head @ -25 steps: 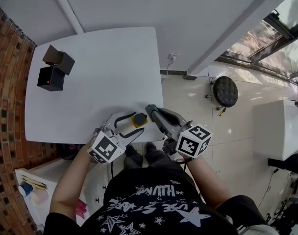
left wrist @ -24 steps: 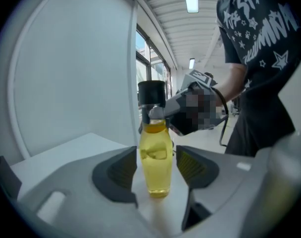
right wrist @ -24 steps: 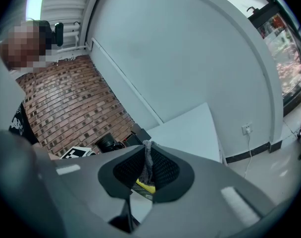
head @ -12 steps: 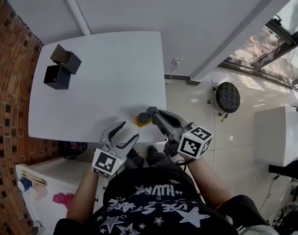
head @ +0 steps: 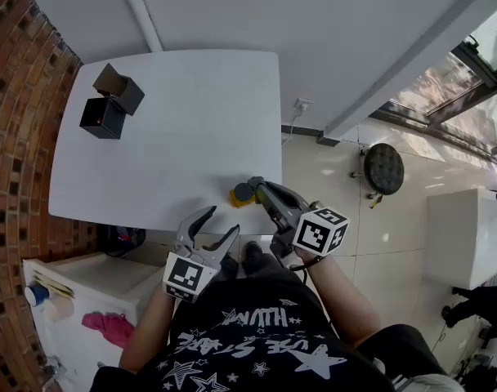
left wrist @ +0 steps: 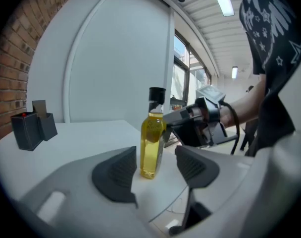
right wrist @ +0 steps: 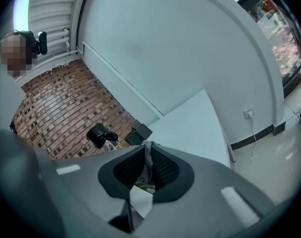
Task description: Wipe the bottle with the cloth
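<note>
Upright yellow bottle (left wrist: pixel 152 143); pinched grey cloth (right wrist: pixel 148 162)

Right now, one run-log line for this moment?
left gripper: open, empty, off the bottle | right gripper: shut on cloth, beside bottle | bottle: upright on table

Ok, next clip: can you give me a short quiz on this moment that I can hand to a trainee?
1. True or false: the left gripper is clamped on the bottle.
2. What does the right gripper hold between its jaws? A) a cloth B) a sponge C) nothing
3. In which corner of the table do the black boxes sit?

Key
1. False: its jaws stand apart, short of the bottle, which stands free.
2. A
3. The far left corner, beside the brick wall.
</note>
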The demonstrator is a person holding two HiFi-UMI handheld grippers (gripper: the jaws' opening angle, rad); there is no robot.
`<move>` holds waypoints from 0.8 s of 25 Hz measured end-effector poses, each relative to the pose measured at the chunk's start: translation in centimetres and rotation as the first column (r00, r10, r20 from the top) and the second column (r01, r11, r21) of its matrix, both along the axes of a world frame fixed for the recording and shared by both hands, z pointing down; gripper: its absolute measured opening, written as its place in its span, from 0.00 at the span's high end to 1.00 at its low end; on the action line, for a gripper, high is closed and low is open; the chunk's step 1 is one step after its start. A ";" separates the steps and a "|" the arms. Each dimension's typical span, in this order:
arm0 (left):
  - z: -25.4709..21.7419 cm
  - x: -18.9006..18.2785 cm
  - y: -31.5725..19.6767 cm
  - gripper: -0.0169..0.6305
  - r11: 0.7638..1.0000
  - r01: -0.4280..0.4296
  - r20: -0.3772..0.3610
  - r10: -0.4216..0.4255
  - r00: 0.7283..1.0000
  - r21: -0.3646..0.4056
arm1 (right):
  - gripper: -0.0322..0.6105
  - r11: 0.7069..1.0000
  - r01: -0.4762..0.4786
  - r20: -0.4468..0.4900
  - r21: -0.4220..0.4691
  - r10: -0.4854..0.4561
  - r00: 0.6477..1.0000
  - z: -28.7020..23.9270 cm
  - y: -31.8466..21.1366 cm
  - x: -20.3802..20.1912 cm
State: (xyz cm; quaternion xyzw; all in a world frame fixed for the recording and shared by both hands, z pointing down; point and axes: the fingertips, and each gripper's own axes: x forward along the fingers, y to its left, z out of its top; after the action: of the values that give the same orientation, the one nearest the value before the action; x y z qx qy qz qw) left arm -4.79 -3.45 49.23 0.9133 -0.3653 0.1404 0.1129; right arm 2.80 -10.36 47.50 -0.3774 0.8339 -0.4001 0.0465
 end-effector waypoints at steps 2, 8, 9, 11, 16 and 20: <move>0.2 0.1 0.1 0.58 1.000 0.007 0.013 -0.007 1.000 -0.005 | 0.89 1.000 0.001 0.008 -0.021 -0.001 1.000 0.6 -0.2 0.0; 0.8 0.7 0.4 0.58 1.000 0.009 0.053 -0.008 0.999 -0.015 | 0.89 0.998 0.008 -0.008 -0.068 -0.009 1.000 3.0 -0.6 -0.1; 0.8 0.8 0.3 0.58 1.000 0.012 0.056 -0.011 0.998 -0.013 | 0.89 0.997 0.007 -0.010 -0.078 -0.008 1.000 3.4 -0.5 -0.1; 0.6 1.1 0.4 0.58 1.000 0.015 0.055 -0.014 0.998 -0.016 | 0.89 0.995 0.007 -0.014 -0.098 -0.008 1.000 4.2 -0.4 0.0; 0.9 1.6 0.8 0.58 0.999 0.012 0.056 -0.010 0.998 -0.034 | 0.89 0.990 0.017 -0.047 -0.138 -0.024 0.999 6.0 -0.1 0.0; 0.5 1.9 1.0 0.58 1.000 0.012 0.056 -0.010 0.998 -0.028 | 0.89 0.988 0.018 -0.062 -0.151 -0.028 0.998 6.6 0.0 0.1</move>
State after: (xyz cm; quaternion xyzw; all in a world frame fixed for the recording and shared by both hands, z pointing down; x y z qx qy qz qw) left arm -2.91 -2.48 49.77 0.9053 -0.3713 0.1703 0.1162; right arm 2.89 -10.35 54.10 -0.3828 0.8066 -0.4502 -0.0132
